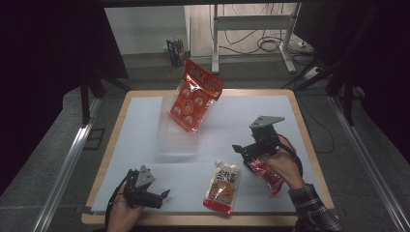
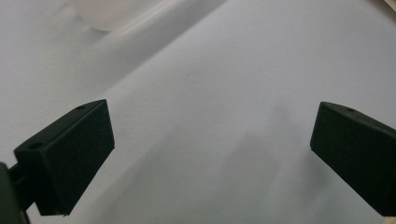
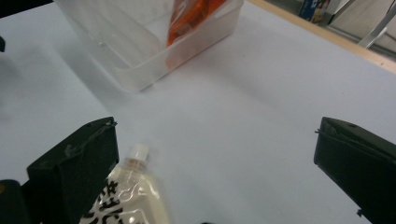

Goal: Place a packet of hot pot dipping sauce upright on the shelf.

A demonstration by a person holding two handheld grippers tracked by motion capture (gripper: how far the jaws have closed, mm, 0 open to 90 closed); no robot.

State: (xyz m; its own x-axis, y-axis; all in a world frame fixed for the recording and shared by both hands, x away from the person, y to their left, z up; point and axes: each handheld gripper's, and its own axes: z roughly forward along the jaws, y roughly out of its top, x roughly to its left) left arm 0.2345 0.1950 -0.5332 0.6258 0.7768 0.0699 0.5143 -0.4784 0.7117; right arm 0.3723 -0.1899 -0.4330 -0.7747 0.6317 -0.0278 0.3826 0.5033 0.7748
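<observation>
A clear plastic bin (image 1: 176, 137) sits mid-table with a tall orange-red snack bag (image 1: 196, 94) standing tilted in it. A pale spout pouch (image 1: 223, 186) lies flat near the front edge. A small red packet (image 1: 267, 178) lies by the person's right hand. My left gripper (image 1: 162, 195) is at the front left, low over the mat; its own view shows it (image 2: 210, 158) open on bare mat. My right gripper (image 1: 244, 153) hovers right of the bin, above the pouch. It (image 3: 215, 172) is open, with the pouch's spout (image 3: 136, 156) beside its left jaw and the bin (image 3: 140, 56) ahead.
A white mat (image 1: 251, 111) covers the wooden table (image 1: 309, 145). Beyond the far edge are a desk frame (image 1: 251, 29), floor cables and a small box (image 1: 176, 50). Metal rails run along both sides of the table.
</observation>
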